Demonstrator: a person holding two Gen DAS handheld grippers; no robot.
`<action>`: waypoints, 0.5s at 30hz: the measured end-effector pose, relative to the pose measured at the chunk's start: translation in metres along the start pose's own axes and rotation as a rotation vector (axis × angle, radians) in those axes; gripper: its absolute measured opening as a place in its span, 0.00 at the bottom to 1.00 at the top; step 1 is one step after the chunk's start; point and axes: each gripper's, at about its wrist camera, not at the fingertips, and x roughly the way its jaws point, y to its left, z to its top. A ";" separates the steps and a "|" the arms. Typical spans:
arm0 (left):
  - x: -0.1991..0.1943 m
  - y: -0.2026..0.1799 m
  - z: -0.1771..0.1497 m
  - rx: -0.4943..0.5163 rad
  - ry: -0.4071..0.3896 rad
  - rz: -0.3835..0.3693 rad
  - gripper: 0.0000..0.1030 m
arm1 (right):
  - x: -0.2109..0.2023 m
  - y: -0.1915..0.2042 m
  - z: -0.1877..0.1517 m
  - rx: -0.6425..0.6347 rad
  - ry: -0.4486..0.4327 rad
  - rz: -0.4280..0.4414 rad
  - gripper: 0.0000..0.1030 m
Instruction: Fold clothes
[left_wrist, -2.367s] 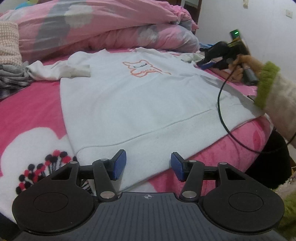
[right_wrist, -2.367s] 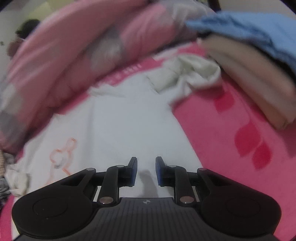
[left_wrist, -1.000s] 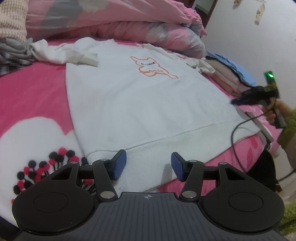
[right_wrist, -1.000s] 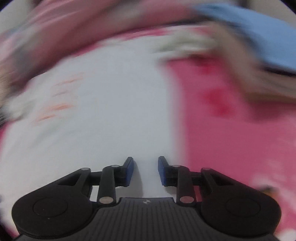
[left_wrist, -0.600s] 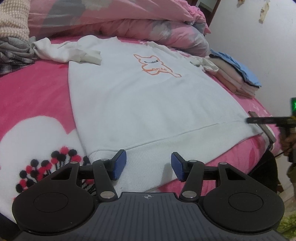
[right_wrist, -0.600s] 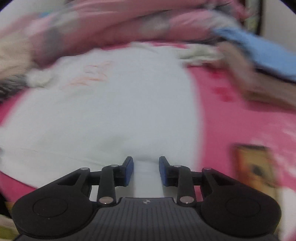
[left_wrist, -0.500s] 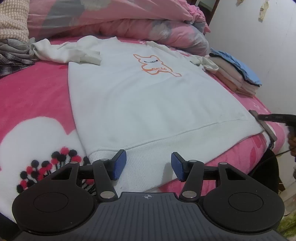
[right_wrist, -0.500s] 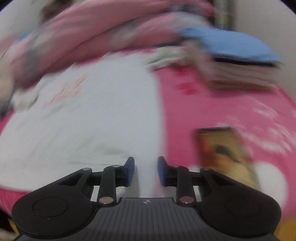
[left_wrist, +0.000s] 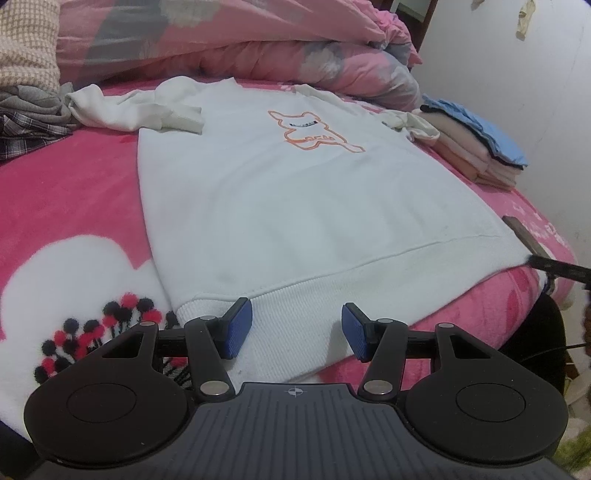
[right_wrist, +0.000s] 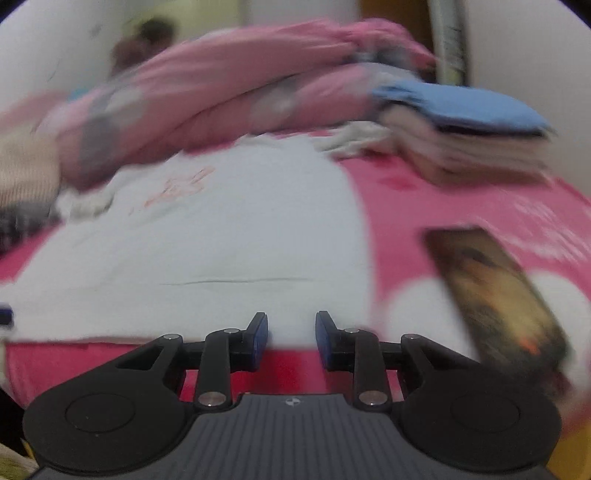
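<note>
I have the white sweatshirt (left_wrist: 295, 192) spread flat, front up, on the pink blanket (left_wrist: 66, 192), its orange outline print toward the far end and its ribbed hem (left_wrist: 295, 314) along the near edge of the bed, right in front of me. Both sleeves lie bunched beside the shoulders.

My left gripper (left_wrist: 297, 326) hangs over the hem near its left corner, jaws about half open, with the ribbing showing between the blue pads but not pinched — it holds nothing. My right gripper (right_wrist: 291, 338) is at the hem's other corner, jaws narrower and also empty; that view is smeared, so I cannot tell whether the pads touch the cloth.

I judge this fabric to be soft, fairly thick fleece: light to lift, limp, not fragile and not slippery against the plush blanket, so it will drag and wrinkle if pulled flat along it. The ribbed hem is the firmest part, and the two hem corners look like the best holds — one per gripper.

A phone (right_wrist: 495, 295) lies just beside the right corner, and a stack of folded clothes (left_wrist: 476, 147) sits beyond it.
</note>
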 end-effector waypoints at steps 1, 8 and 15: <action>0.000 0.000 0.000 0.000 -0.001 0.001 0.53 | -0.011 -0.007 0.000 0.007 -0.014 -0.025 0.30; 0.001 -0.006 -0.002 0.024 -0.004 0.027 0.53 | -0.015 0.025 0.001 -0.029 -0.071 0.131 0.30; 0.001 -0.008 -0.003 0.027 -0.008 0.041 0.53 | 0.023 0.080 0.007 -0.168 -0.119 0.262 0.30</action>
